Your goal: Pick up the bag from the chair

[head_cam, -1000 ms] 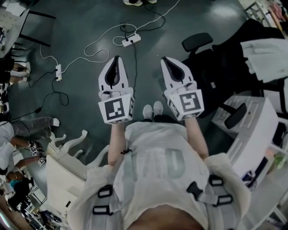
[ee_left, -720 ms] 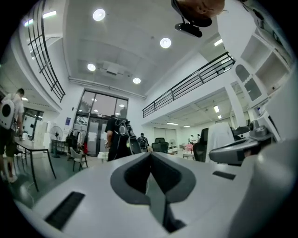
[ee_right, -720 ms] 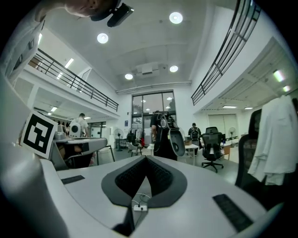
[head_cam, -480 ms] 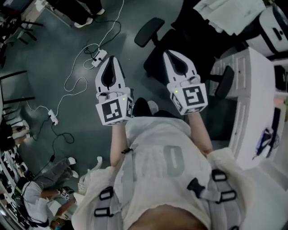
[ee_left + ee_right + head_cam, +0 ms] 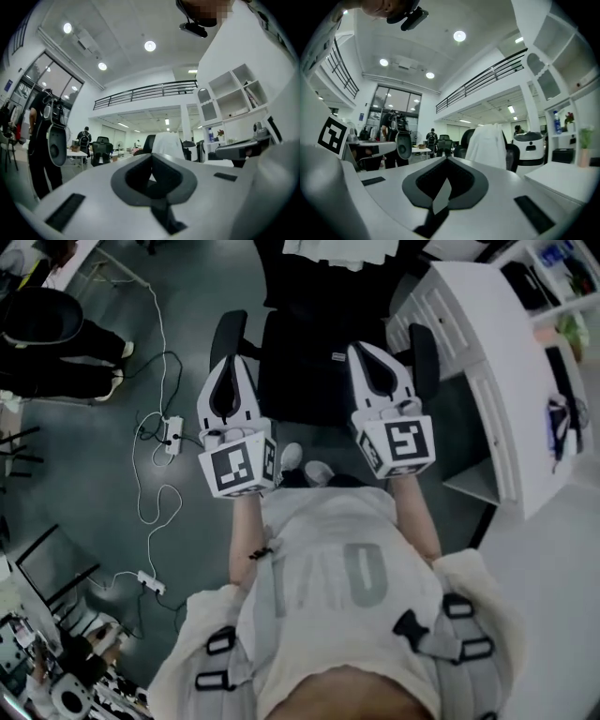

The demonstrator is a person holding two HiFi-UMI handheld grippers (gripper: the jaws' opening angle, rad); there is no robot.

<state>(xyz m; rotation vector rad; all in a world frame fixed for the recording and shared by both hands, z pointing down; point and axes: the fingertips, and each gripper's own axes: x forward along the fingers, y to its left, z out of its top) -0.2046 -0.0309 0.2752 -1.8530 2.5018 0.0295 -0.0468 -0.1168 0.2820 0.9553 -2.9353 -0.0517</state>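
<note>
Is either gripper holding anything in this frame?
No, the left gripper and right gripper each show jaws together with nothing between them.

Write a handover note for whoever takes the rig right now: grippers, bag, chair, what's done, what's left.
Left gripper: shut, empty, held out in front of the person.
Right gripper: shut, empty, level with the left one.
Chair: black office chair straight ahead, just past both grippers, with a white cloth over its back.
Bag: probably the dark shape on the seat, but it is hard to tell apart from the black seat.
Done: the person faces the chair. Nothing is grasped.
Left: open a gripper, reach down to the seat, close on the bag, lift it.
</note>
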